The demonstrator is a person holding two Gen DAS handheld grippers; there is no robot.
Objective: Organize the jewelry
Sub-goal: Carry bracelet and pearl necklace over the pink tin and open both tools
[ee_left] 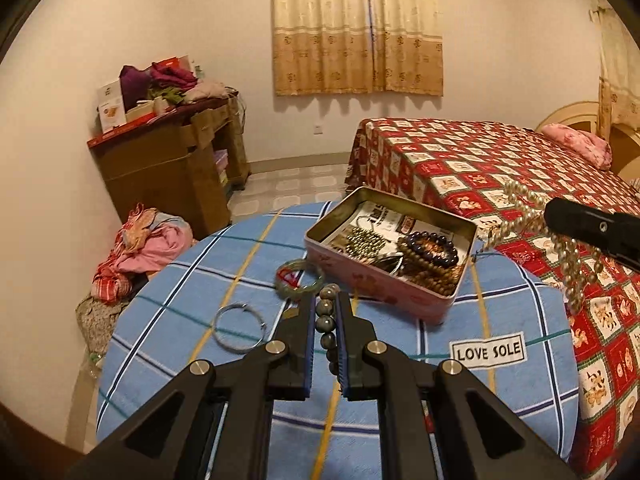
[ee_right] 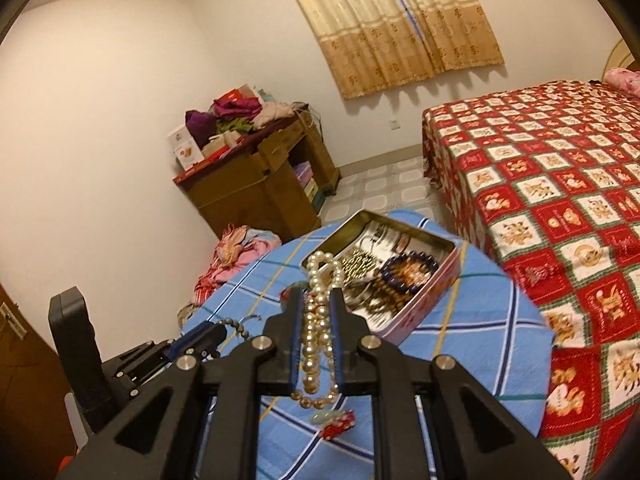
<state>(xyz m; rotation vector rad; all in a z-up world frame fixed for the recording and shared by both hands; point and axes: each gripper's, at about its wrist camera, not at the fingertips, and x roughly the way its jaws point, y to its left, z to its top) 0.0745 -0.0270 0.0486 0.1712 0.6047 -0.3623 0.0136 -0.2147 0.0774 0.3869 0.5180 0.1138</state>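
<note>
— While the round table (ee_left: 400, 360) in its blue plaid cloth ends close behind the tin (ee_left: 392, 276), how much room is there around it?

— The tin sits toward the far right of the tabletop, one corner near the rim. Beyond that rim is tiled floor, and the bed (ee_left: 500, 168) with the red checked cover stands just beside the table on the right. Left of the tin the cloth is open apart from a green bangle (ee_left: 300, 278) touching or nearly touching the tin's near wall, and a thin silver ring (ee_left: 239, 328) lying nearer and further left.

— And the left gripper (ee_left: 326, 304)?

— It points forward over the middle of the table, fingers level, tips near the bangle. Its jaws are clenched on a strand of grey-green beads (ee_left: 325, 324), which runs along the gap between the pads.

— The right one?

— The right gripper (ee_right: 317, 304) is held above the table's near side, aimed at the tin. Its jaws grip a pearl necklace (ee_right: 318, 328); loops stick out past the fingertips and more hang below the pads. In the left view the pearls dangle beside the tin's right end, over the table's edge and the bed.

— What's in the tin?

— A dark blue bead bracelet (ee_left: 434, 246), brown wooden beads (ee_left: 436, 274) and a small gold-coloured bead heap (ee_left: 366, 240), on printed paper.
</note>
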